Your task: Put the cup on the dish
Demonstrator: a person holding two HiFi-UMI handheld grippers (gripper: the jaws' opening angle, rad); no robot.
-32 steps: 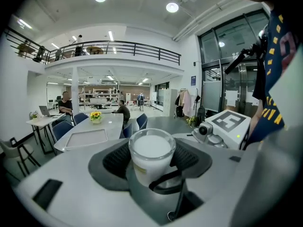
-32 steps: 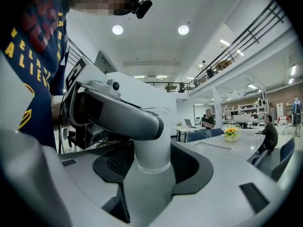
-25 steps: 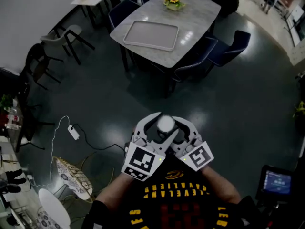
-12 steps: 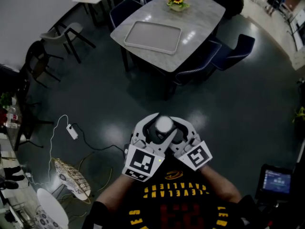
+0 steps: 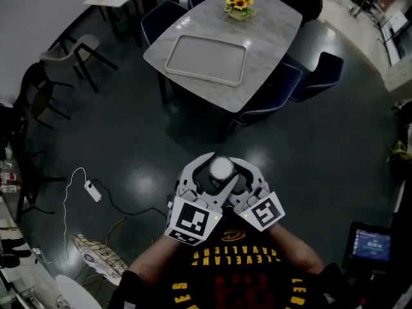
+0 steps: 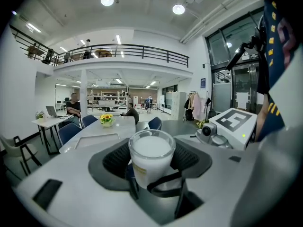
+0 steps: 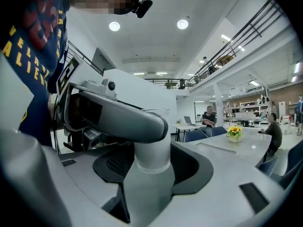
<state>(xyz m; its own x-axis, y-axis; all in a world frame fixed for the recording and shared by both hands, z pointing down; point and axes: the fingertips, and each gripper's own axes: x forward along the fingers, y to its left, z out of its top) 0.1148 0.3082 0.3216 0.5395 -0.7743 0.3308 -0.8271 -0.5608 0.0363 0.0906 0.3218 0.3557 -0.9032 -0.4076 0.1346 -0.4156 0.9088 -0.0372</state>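
A clear cup [image 5: 222, 168] filled with something white is held upright in front of my chest, high above the floor. My left gripper [image 5: 207, 176] and right gripper [image 5: 239, 174] meet around it, both shut on it. In the left gripper view the cup [image 6: 151, 151] stands between the dark pads of the left gripper [image 6: 152, 181]. In the right gripper view the right gripper [image 7: 151, 186] holds the cup [image 7: 152, 167], whose top is hidden under the other gripper's jaw. A grey rectangular tray [image 5: 206, 58] lies on the marble table [image 5: 270, 37] ahead.
A vase of yellow flowers [image 5: 239, 3] stands at the table's far end. Dark blue chairs [image 5: 317, 76] surround the table. A white cable with an adapter [image 5: 90, 190] lies on the dark floor at the left. People sit at tables farther back [image 6: 74, 105].
The view has shifted a little, so the table and tray sit slightly lower and larger in the frame. Both grippers keep the same hold on the cup.
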